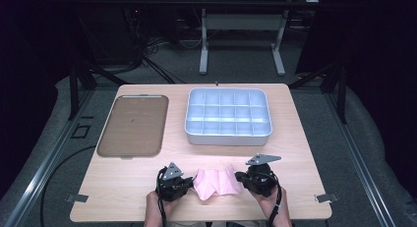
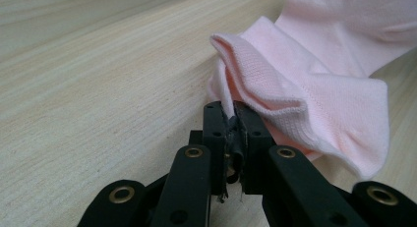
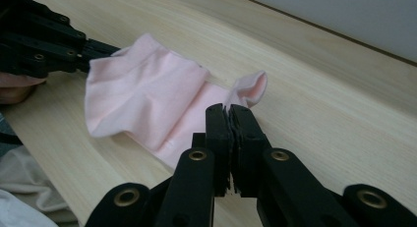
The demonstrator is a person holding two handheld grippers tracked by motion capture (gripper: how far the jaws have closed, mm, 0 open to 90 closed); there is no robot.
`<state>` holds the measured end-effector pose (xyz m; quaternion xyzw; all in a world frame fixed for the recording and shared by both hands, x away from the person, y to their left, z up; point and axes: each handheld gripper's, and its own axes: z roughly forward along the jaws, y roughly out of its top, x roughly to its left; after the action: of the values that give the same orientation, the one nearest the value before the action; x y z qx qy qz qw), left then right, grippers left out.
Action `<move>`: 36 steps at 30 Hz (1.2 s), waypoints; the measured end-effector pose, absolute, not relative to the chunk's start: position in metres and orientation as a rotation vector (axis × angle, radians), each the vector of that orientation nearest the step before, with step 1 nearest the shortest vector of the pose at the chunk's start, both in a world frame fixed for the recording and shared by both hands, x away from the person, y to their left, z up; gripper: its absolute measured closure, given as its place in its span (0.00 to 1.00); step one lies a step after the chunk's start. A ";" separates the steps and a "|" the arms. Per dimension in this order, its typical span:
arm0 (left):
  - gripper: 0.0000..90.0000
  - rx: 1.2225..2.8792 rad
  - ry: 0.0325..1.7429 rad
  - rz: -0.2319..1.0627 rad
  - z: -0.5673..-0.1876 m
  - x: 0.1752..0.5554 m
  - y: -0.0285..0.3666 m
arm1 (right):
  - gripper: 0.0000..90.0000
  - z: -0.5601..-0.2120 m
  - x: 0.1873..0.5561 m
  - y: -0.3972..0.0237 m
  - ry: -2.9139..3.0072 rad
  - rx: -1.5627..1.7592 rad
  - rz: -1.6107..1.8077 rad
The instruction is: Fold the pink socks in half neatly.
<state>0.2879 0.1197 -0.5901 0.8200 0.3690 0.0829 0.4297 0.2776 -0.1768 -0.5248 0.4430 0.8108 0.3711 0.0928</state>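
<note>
Sock (image 1: 217,183) edges are being pinched from both sides: we are clamping the left gripper (image 2: 232,120) on one hem and the right gripper (image 3: 229,118) on the opposite edge, stretching the pink cloth between them just above the counter (image 1: 295,138) to spread it.

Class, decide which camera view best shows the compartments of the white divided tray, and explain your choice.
The high view: it looks down into the divided tray, so its grid of compartments shows whole. The right gripper view catches a pale surface beyond the table's far edge that may be the tray's wall. The left gripper view gives table and pink sock.
</note>
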 end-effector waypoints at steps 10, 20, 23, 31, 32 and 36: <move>0.94 2.041 0.922 0.215 -0.591 0.288 0.119 | 0.97 -0.510 0.282 -0.148 2.459 1.213 1.119; 0.94 2.041 0.922 0.215 -0.591 0.288 0.119 | 0.97 -0.510 0.291 -0.113 2.511 1.148 1.119; 0.94 2.041 0.923 0.215 -0.591 0.288 0.119 | 0.97 -0.513 0.291 -0.102 2.541 1.121 1.097; 0.94 2.045 0.921 0.213 -0.590 0.288 0.119 | 0.97 -0.518 0.287 -0.086 2.550 1.071 1.109; 0.94 2.045 0.920 0.214 -0.590 0.288 0.119 | 0.97 -0.518 0.287 -0.085 2.550 1.070 1.107; 0.94 2.045 0.920 0.214 -0.590 0.288 0.119 | 0.97 -0.520 0.284 -0.079 2.567 1.037 1.117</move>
<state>0.2875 0.1194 -0.5903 0.8197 0.3688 0.0856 0.4299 0.2841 -0.0793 -0.5203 0.3463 0.8572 0.3731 0.0782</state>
